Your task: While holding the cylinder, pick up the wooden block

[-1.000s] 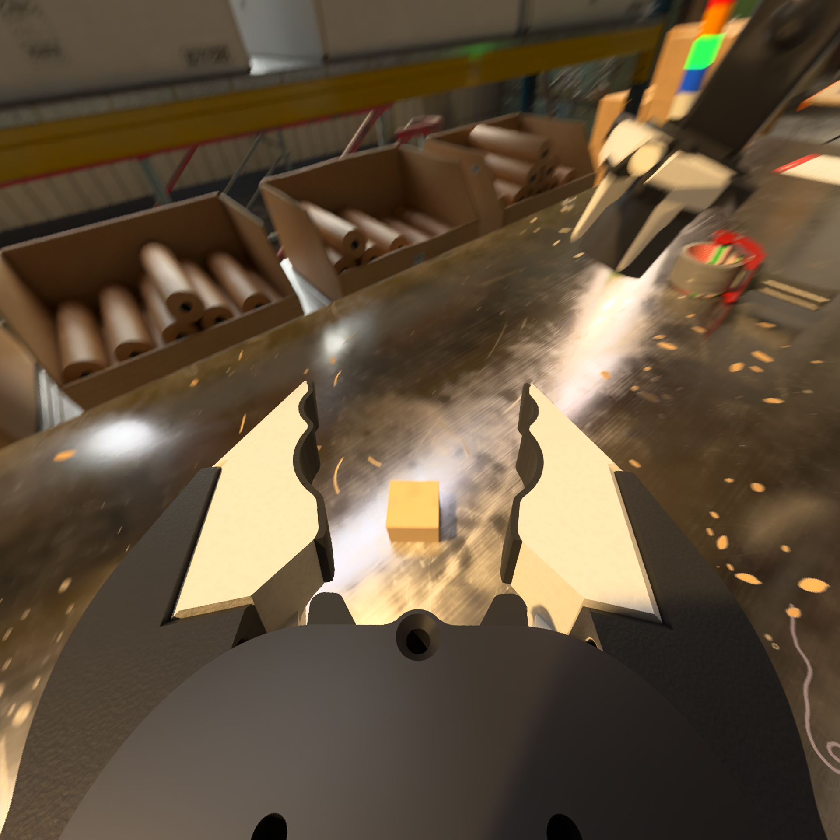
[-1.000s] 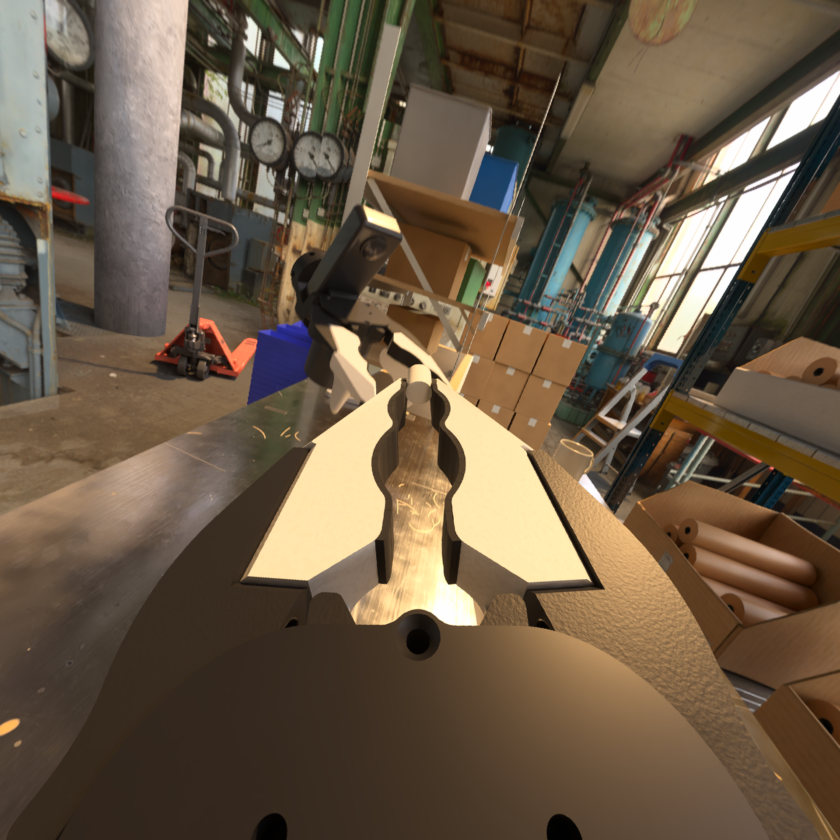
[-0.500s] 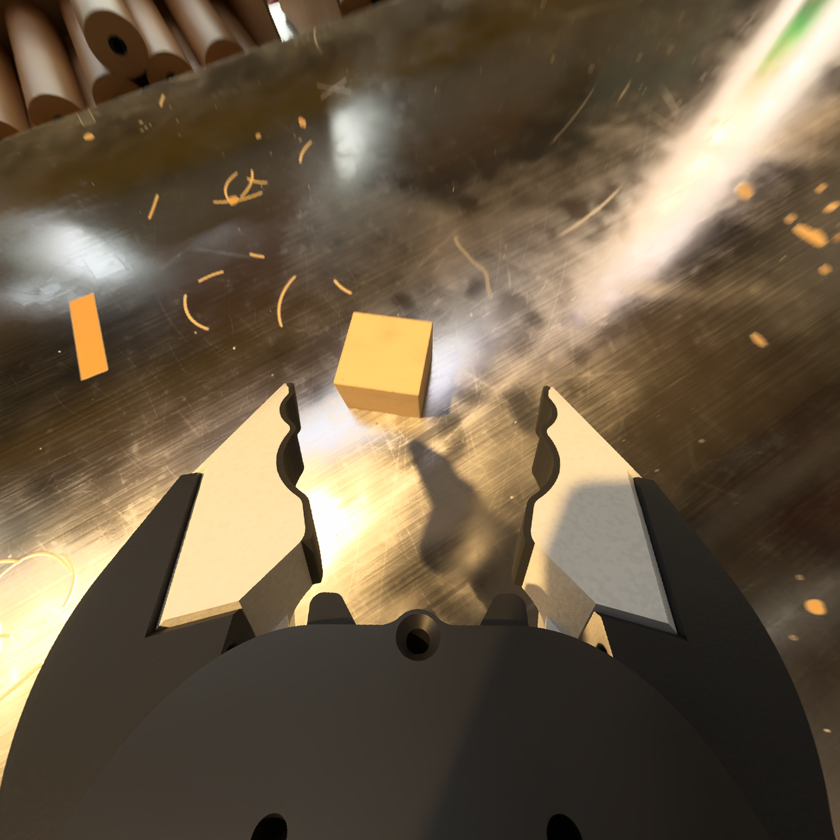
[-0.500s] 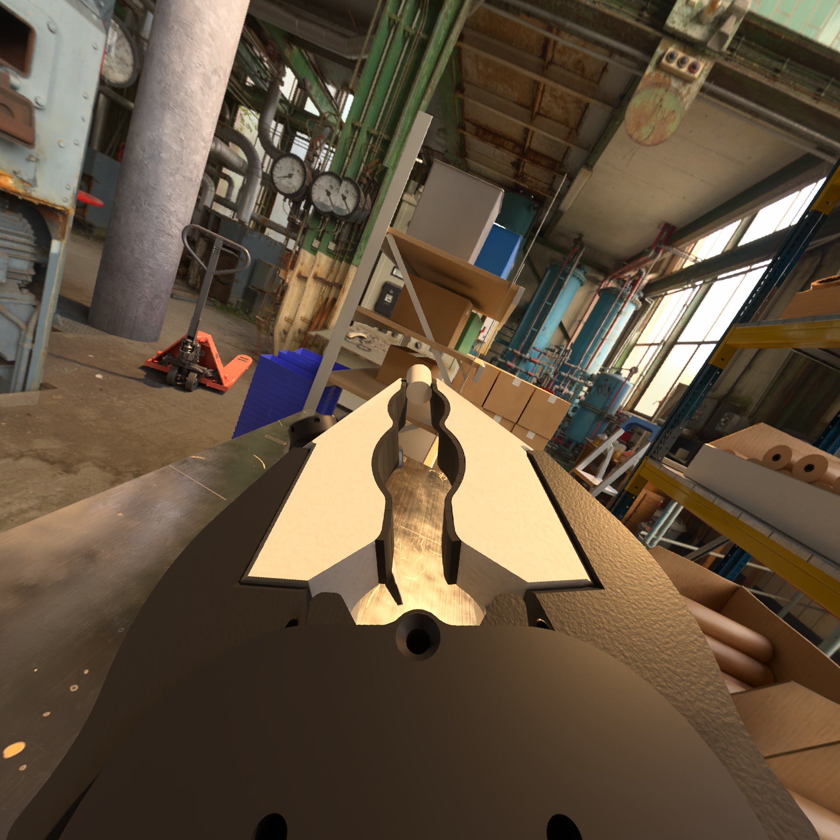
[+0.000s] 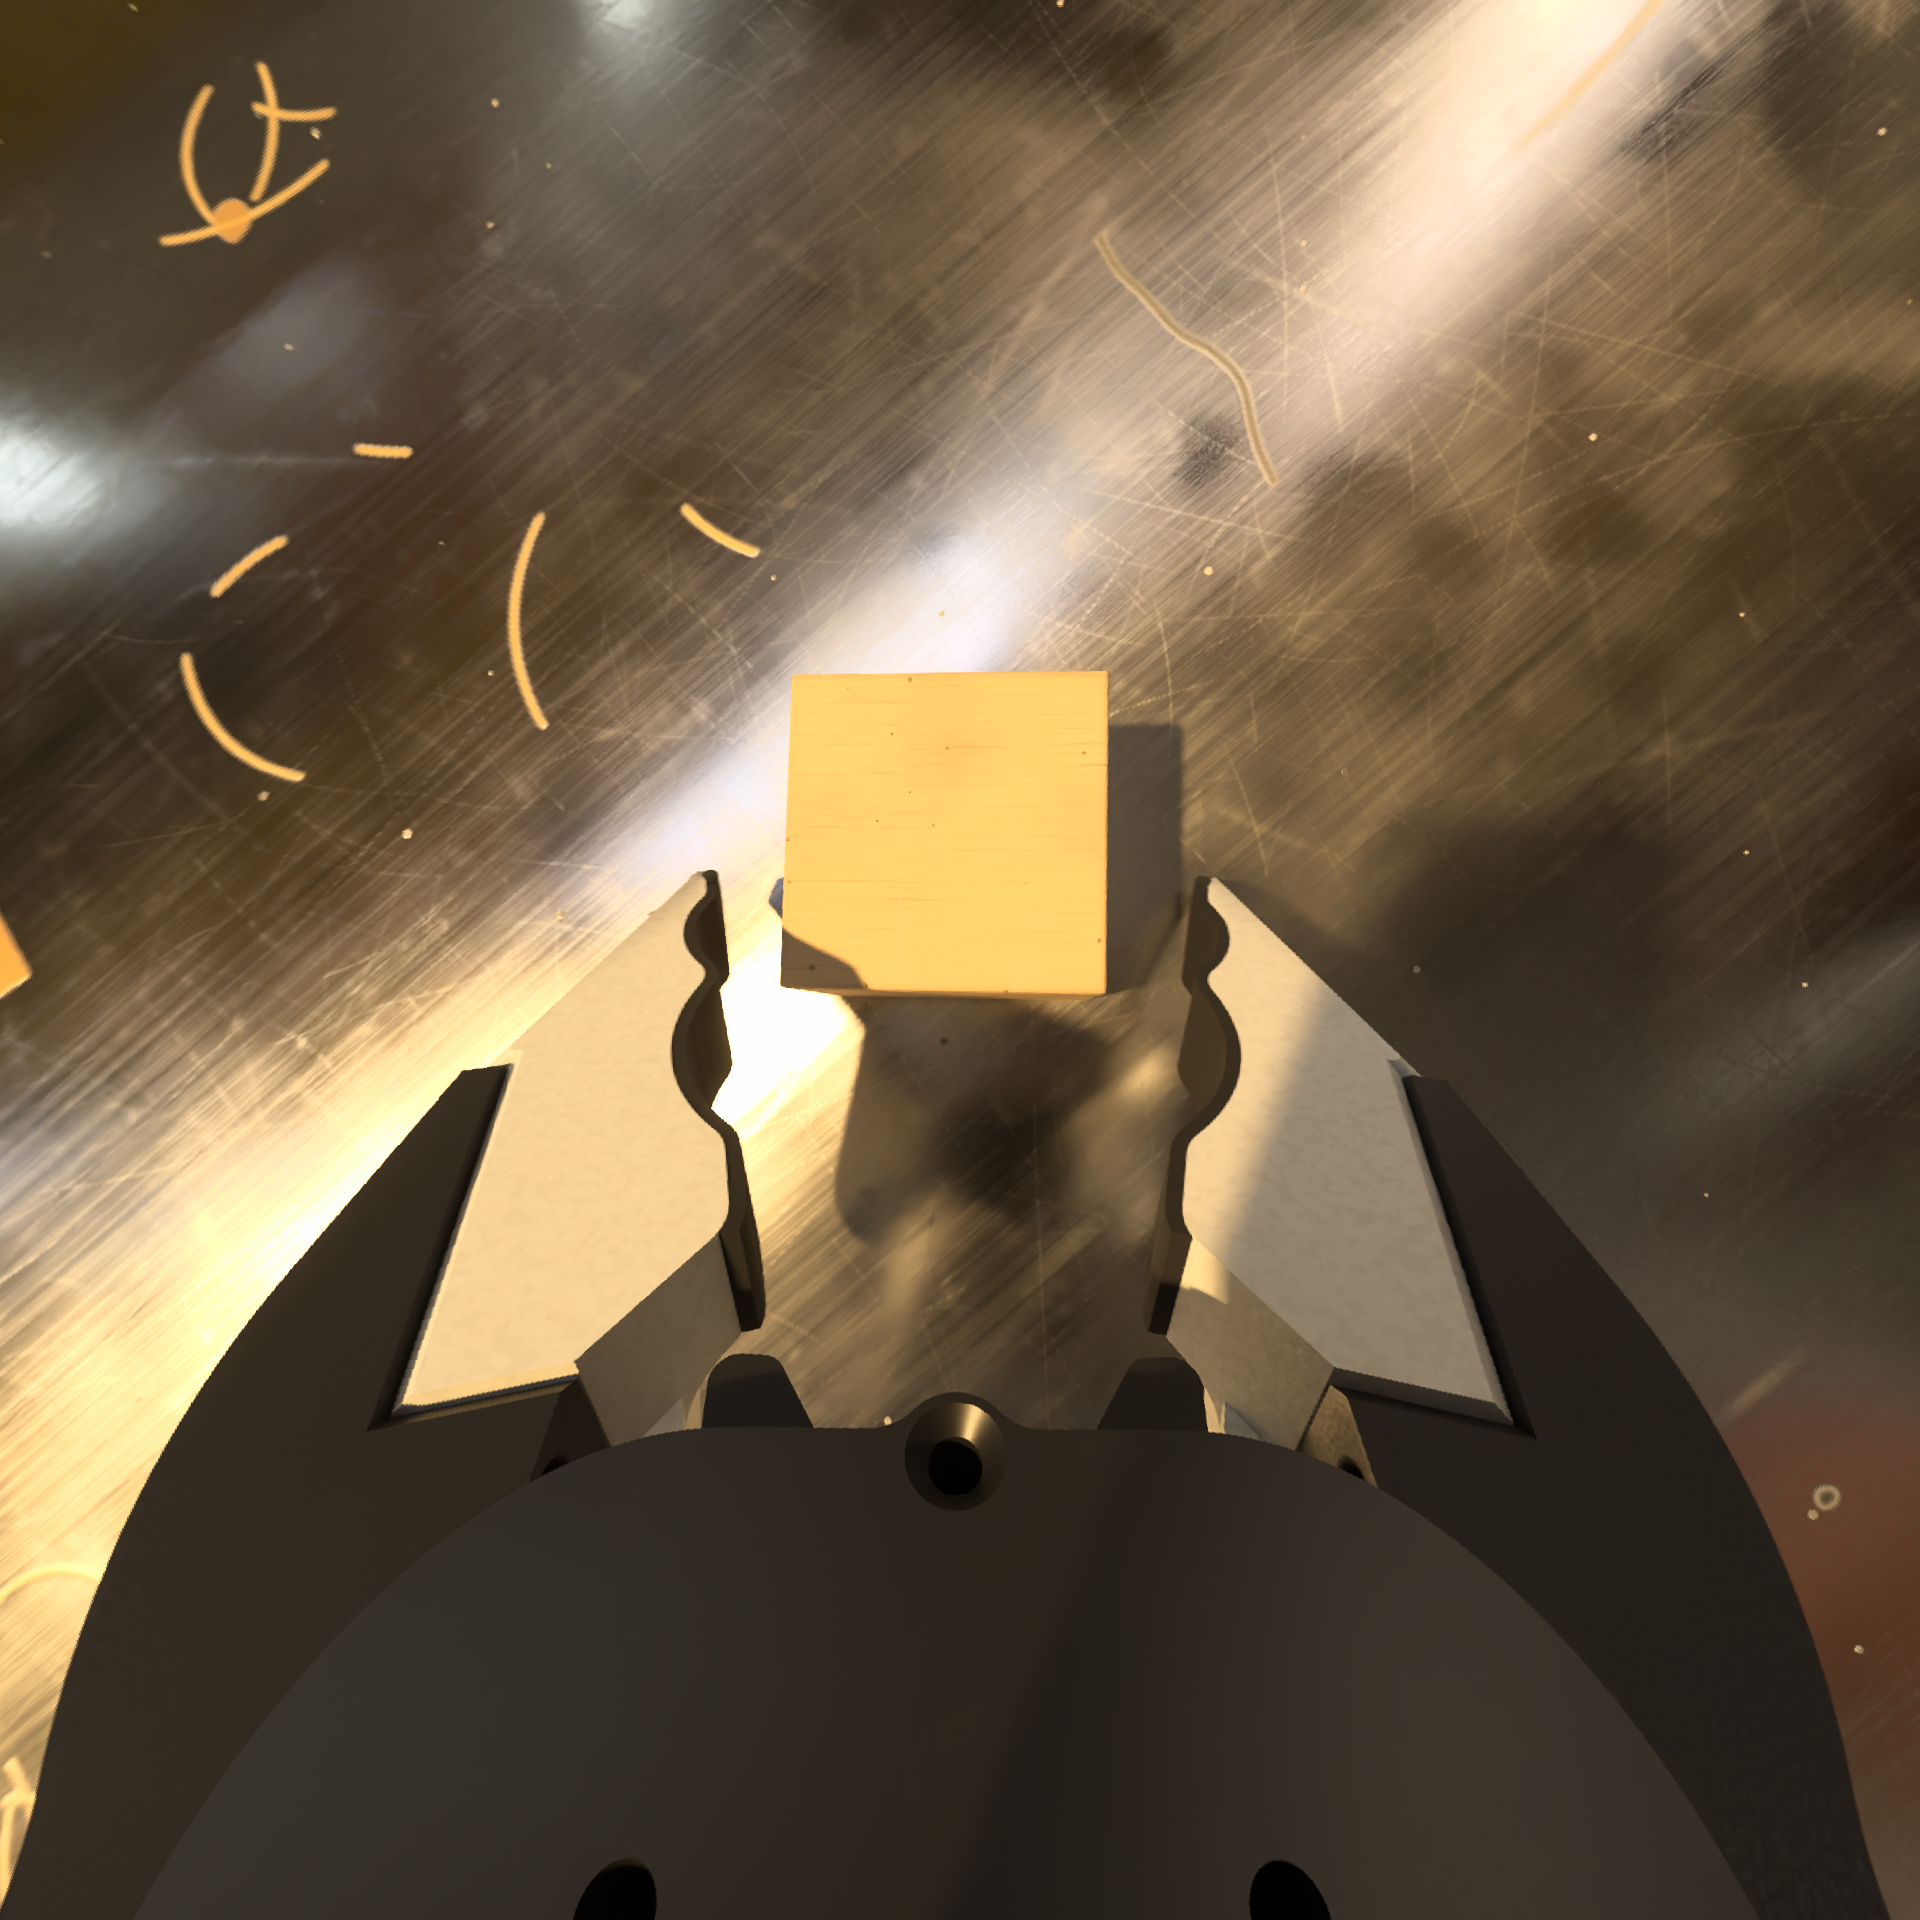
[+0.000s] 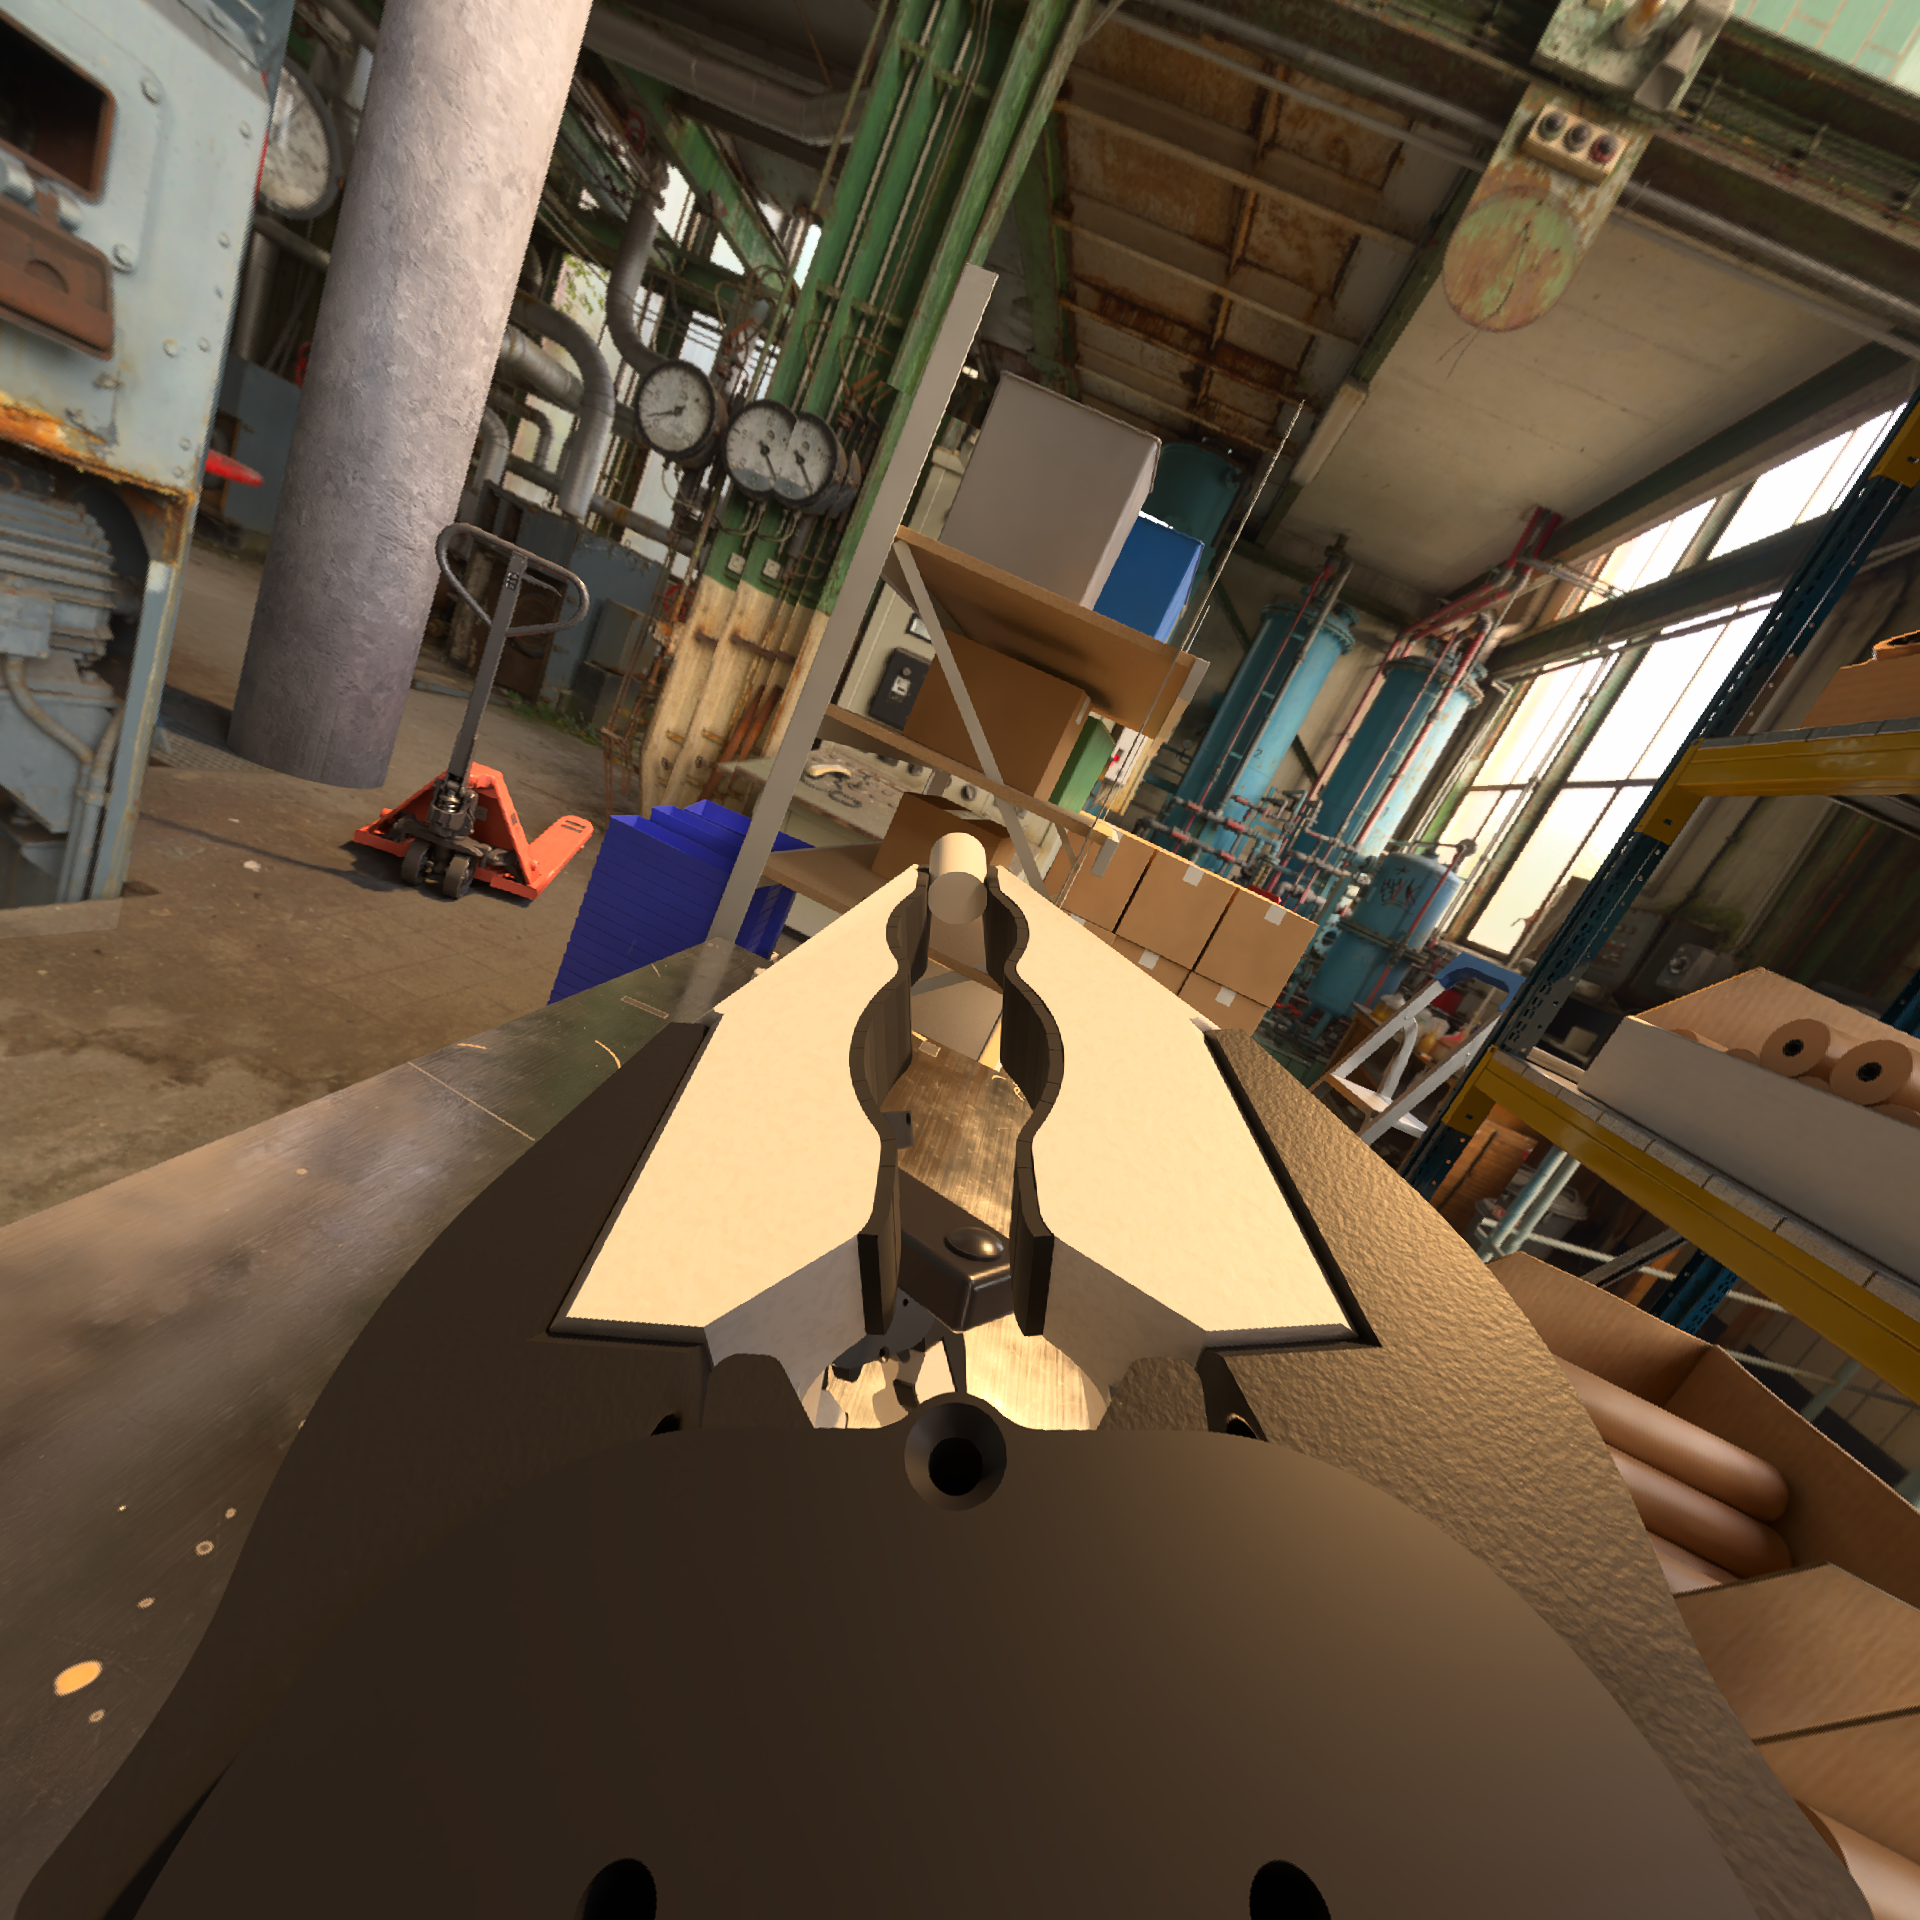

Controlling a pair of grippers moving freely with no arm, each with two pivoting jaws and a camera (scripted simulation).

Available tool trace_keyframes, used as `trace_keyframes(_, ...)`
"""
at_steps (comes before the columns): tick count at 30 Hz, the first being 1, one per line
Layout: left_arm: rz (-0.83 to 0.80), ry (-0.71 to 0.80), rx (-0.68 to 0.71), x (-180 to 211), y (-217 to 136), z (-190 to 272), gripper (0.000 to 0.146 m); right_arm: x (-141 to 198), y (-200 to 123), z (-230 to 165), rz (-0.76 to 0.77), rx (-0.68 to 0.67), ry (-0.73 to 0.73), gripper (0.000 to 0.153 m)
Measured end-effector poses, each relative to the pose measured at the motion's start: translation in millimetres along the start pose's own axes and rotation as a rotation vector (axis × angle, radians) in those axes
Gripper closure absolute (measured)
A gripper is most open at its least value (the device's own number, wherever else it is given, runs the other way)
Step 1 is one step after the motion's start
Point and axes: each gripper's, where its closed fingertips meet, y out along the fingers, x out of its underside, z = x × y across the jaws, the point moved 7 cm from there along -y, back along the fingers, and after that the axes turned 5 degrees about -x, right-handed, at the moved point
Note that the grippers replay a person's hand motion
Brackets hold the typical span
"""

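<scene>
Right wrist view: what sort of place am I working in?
Likely a factory or warehouse hall: an orange pallet jack on the floor, pressure gauges on green pipework, and cardboard boxes stacked by shelving.

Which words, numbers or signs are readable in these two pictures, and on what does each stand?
Wooden block: no writing.
Pressure gauges: dial marks too small to read.
Cardboard boxes: white labels, too small to read.
Nothing legible elsewhere.
</scene>
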Motion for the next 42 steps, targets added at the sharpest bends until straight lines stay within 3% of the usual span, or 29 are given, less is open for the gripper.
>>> trace_keyframes(4,0.029,-0.026,0.046,0.1,6.3,-2.5,0.07,-1.3,-2.6,1.1,0.008,0.004,-0.001,0.144)
trace_keyframes(6,0.055,-0.035,0.055,0.7,7.2,-3.3,0.085,-0.8,-3.0,1.8,0.009,0.006,0.003,0.144)
trace_keyframes(11,0.005,-0.06,0.027,-1.6,4.0,-5.1,0.084,4.4,-0.3,3.2,-0.01,0.009,0.009,0.144)
trace_keyframes(14,0.008,0.019,-0.121,-9.6,-11.4,-9.5,0.085,7.5,1.9,3.4,-0.023,0.011,0.007,0.144)
trace_keyframes(18,0.128,0.136,-0.339,-33.7,-51.1,-10.0,0.085,11.8,4.0,4.5,-0.042,0.018,0.003,0.144)
trace_keyframes(23,0.326,0.307,-0.615,-75.4,-124.9,-7.9,0.085,12.6,1.6,6.8,-0.081,0.059,-0.032,0.144)
trace_keyframes(30,0.595,0.326,-0.803,-103.0,-226.2,-20.9,0.084,1.5,-5.8,4.7,-0.143,0.192,-0.176,0.143)
trace_keyframes(35,0.701,0.305,-0.758,-80.4,-252.2,-32.8,0.084,2.1,-4.2,4.7,-0.15,0.201,-0.175,0.143)
trace_keyframes(42,0.811,0.237,-0.528,-58.7,-272.7,-46.2,0.084,20.5,-8.1,18.5,-0.1,0.205,-0.056,0.144)
